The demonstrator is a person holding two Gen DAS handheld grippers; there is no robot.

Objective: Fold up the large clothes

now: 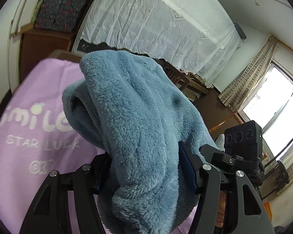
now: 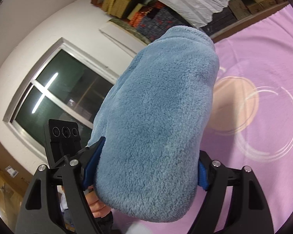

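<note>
A thick blue fleece garment fills the middle of the left wrist view. My left gripper is shut on a bunched fold of it, and the cloth drapes over and hides the fingertips. In the right wrist view the same blue fleece garment bulges between the blue pads, with my right gripper shut on it. Both grippers hold the garment lifted above a lilac printed bed sheet. The other gripper's camera block shows close at the right of the left wrist view.
The lilac sheet bears white lettering. Behind stand a white lace curtain, stacked boxes, a dark wooden cabinet and a bright window. A dark window sits in a white wall. A hand shows below my right gripper.
</note>
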